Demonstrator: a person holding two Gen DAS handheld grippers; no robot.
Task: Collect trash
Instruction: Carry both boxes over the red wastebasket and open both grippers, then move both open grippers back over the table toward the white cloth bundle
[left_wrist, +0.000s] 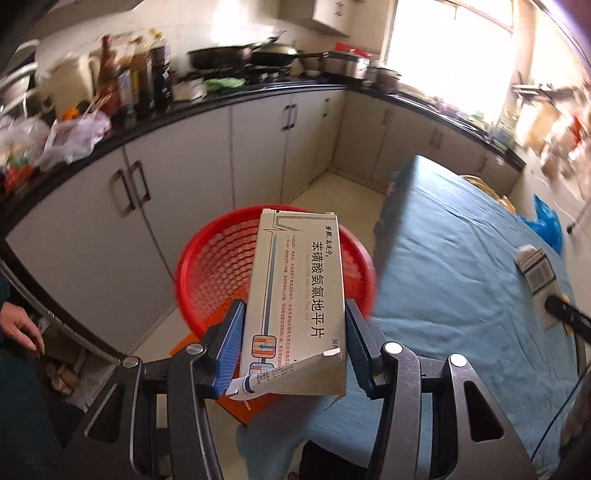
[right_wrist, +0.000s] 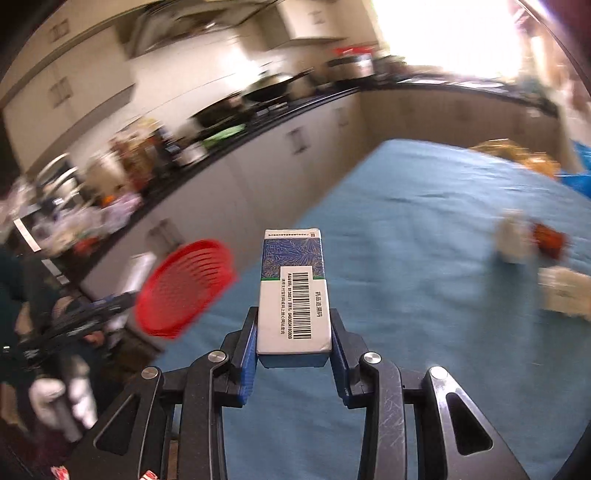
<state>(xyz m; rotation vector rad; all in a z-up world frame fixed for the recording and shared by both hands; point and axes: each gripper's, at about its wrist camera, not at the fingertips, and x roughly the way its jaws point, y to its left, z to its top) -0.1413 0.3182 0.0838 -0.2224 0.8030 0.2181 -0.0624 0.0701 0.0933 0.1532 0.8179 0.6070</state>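
My left gripper (left_wrist: 295, 310) is shut on a beige medicine box (left_wrist: 299, 291) with an open flap, and a small white tube (left_wrist: 258, 382) sticks out at its near end. The box hangs over a red slotted basket (left_wrist: 214, 266) that stands on the floor beside the table. In the right wrist view my right gripper (right_wrist: 294, 328) is shut on a white and blue box with a barcode (right_wrist: 293, 295), held above the blue tablecloth (right_wrist: 406, 258). The red basket (right_wrist: 184, 288) shows to its left, blurred. The left wrist view catches the same barcode box (left_wrist: 537, 275) at the far right.
White kitchen cabinets (left_wrist: 184, 177) with a black countertop (left_wrist: 258, 92) run behind the basket, crowded with bottles, pans and bags. More litter lies on the table: a white cup and red wrapper (right_wrist: 528, 240), a pale packet (right_wrist: 565, 291). A person's hand (left_wrist: 22, 325) is at the left.
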